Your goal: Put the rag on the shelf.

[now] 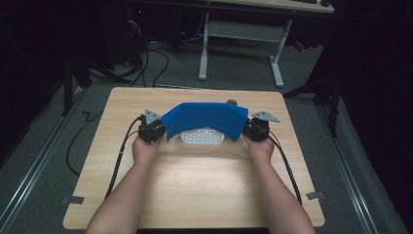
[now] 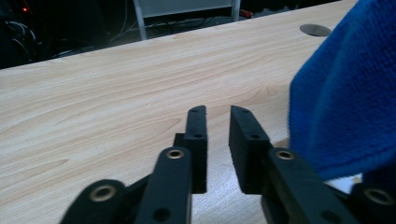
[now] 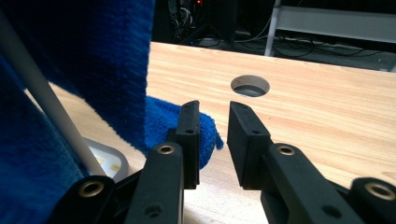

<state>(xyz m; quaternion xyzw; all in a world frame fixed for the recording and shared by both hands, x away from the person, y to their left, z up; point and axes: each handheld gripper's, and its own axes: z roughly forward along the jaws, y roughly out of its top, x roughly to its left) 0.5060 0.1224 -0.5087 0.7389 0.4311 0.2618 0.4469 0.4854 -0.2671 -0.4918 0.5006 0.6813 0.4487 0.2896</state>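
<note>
A blue towel [image 1: 204, 119] hangs arched over a white perforated rack [image 1: 202, 136] at the middle of the wooden table [image 1: 195, 185]. My left gripper [image 1: 155, 127] sits at the towel's left end. Its jaws [image 2: 218, 109] stand slightly open over bare wood, with the towel [image 2: 345, 93] just to their right. My right gripper [image 1: 255, 127] sits at the towel's right end. It is open too [image 3: 214, 105], with nothing between the jaws. The towel [image 3: 93, 60] hangs to their left, its corner lying behind the left jaw. A white rod [image 3: 46, 102] and the rack's base [image 3: 109, 161] show under the cloth.
A round cable hole [image 1: 232, 102] sits in the table just behind the towel, ahead of the right gripper [image 3: 250, 86]. Beyond the table's far edge are a white desk frame [image 1: 277, 58] and cables on the floor. Black cables trail from both grippers along the forearms.
</note>
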